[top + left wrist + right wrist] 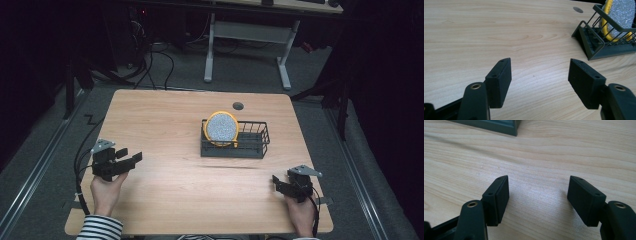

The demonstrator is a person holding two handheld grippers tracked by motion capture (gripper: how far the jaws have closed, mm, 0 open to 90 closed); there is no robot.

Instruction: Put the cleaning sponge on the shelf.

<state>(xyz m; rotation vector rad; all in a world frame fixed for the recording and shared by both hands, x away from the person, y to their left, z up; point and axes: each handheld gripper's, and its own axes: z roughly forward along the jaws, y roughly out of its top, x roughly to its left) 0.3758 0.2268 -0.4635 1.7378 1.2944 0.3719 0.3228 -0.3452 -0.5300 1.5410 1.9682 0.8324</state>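
A dark wire rack (252,144) stands right of the table's middle, and a round plate with a yellow rim and grey speckled face (221,128) leans upright in its left end. In the left gripper view the rack (591,42) and the plate (621,15) sit at the upper right. My left gripper (131,158) hovers near the table's left edge, open, nothing between its jaws (540,75). Near the front right corner my right gripper (276,181) is open too, over bare wood (537,192), with the rack's base (499,126) at the top edge.
The wooden table (165,125) has a round cable hole (238,105) behind the rack. A white-legged desk (250,45) stands beyond the table on grey floor. Cables (82,165) trail from the left gripper over the table's left edge.
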